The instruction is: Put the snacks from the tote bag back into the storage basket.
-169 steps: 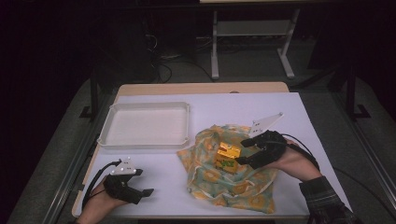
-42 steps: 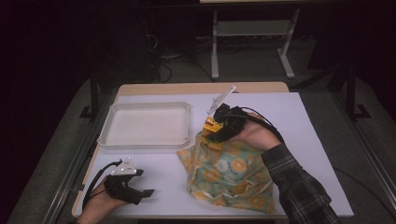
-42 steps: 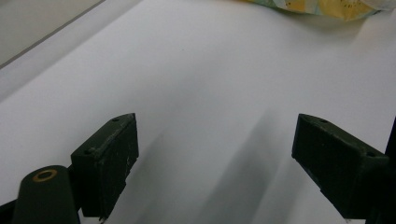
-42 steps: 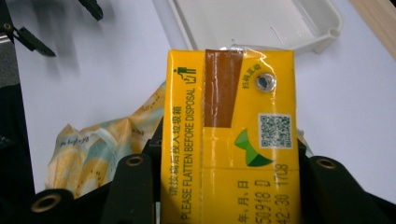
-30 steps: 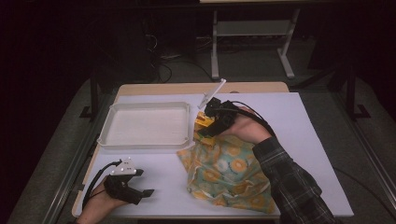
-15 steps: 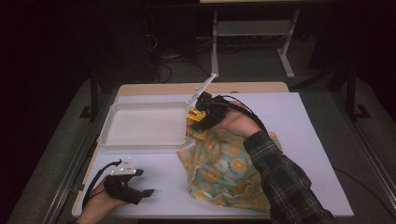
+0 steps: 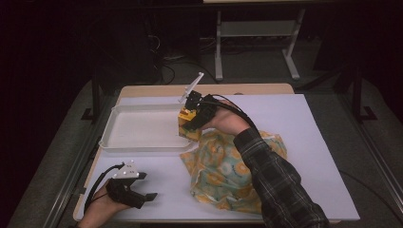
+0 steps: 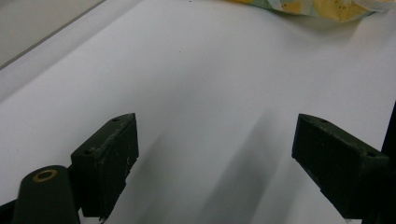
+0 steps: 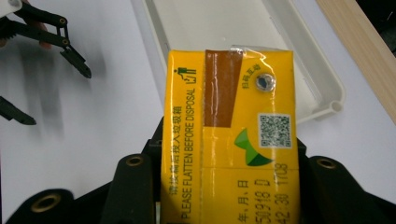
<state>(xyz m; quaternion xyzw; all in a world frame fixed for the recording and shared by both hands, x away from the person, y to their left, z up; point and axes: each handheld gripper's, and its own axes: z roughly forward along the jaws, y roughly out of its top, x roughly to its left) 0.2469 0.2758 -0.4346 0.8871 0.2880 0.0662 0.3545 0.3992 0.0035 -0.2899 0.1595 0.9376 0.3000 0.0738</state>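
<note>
**Yellow carton held at the tray's near corner**

Over the right-hand rim of the white plastic tray, the right gripper held a yellow drink carton, its two black jaws pressed against the carton's sides and standing about half open around it. From the right gripper view the carton showed its top face: a brown strip, a foil-covered straw hole, a QR code and the printed words "PLEASE FLATTEN BEFORE DISPOSAL". Beyond it lay the tray, and the carton hung partly above the tray's corner and partly above the white table surface. A plaid sleeve crossed a crumpled yellow and green floral cloth that lay on the table just beside the tray.

Near the front left edge of the table, the left gripper rested low on the white surface, well apart from the tray and cloth. Its jaws stood wide open with nothing between them, and the left gripper view showed bare table ahead and an edge of the cloth at the top.
</note>
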